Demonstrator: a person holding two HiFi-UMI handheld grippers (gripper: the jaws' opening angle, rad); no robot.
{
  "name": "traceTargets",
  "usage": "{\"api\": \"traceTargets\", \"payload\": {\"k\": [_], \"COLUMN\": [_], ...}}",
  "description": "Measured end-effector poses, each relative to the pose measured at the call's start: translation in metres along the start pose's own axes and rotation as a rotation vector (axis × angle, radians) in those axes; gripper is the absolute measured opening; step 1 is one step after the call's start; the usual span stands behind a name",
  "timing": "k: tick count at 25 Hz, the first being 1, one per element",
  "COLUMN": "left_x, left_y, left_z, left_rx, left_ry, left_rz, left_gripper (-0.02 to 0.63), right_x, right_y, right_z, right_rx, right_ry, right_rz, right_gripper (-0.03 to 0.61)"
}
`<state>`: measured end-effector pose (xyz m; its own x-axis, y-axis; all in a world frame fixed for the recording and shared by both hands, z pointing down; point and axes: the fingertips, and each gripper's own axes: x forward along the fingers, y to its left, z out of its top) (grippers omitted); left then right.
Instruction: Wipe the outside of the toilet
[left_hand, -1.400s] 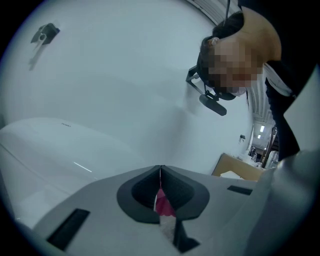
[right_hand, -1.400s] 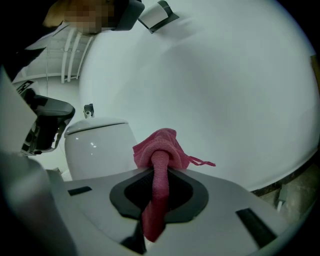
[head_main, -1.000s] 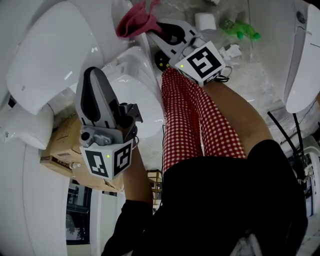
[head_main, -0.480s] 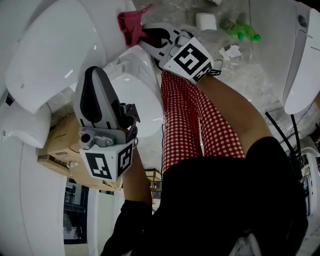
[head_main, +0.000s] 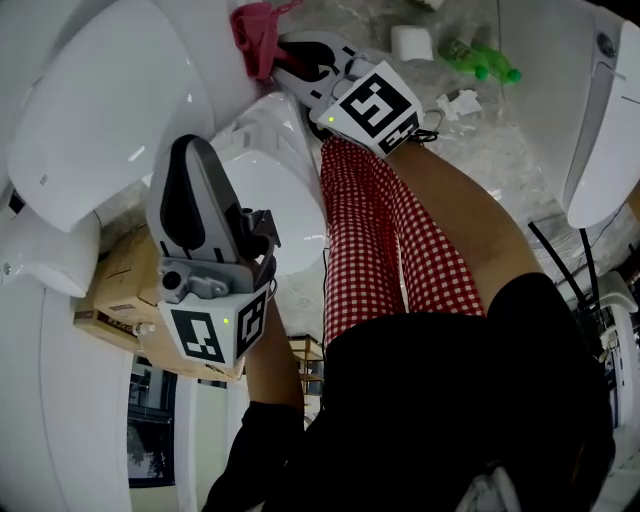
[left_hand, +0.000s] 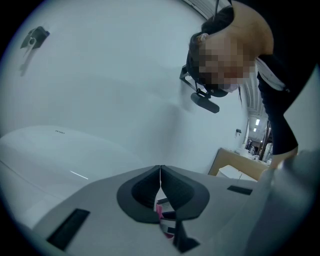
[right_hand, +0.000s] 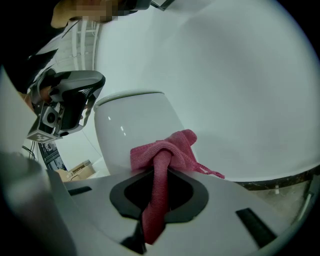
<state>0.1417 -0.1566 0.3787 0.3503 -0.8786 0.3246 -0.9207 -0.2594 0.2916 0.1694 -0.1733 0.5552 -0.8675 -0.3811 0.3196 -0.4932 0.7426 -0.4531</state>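
Now further left than a second ago, at toilet (head_main: 268, 185) outer wall: right gripper (head_main: 278, 55), jaws clamped on pink cloth (head_main: 254, 32). Beside bowl, held apart: left gripper (head_main: 188, 150), jaws pressed together, empty.

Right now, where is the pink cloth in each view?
Head view: pink cloth at top, left of centre, held by the right gripper.
Left gripper view: not clearly in it.
Right gripper view: centre, clamped between the fingers.
Landmark: the white toilet beside the cloth, head and right gripper views.
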Motion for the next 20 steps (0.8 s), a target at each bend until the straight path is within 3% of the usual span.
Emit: {"api": "traceTargets", "payload": {"k": [8,17,20], "left_x": [-0.002,-0.002,-0.001], "left_y": [0.005,0.000,0.001], "left_z": [0.002,0.001,0.003], "left_rx": [-0.034,0.053,0.033], "left_ry": [-0.010,0.027,0.014], "left_rz": [0.016,0.013,0.014], "left_gripper": [0.011,0.011,0.011], "right_x": [0.014,0.033,0.037], "right_y": [-0.024,-0.054,-0.059], "right_z": [0.010,0.029,0.031], "right_rx": [-0.039,-0.101,-0.098], "right_ry": [0.016,0.031,0.032], "right_rz": [-0.020,-0.077,-0.082], "right_gripper": [0.055,0.055,0.055]}}
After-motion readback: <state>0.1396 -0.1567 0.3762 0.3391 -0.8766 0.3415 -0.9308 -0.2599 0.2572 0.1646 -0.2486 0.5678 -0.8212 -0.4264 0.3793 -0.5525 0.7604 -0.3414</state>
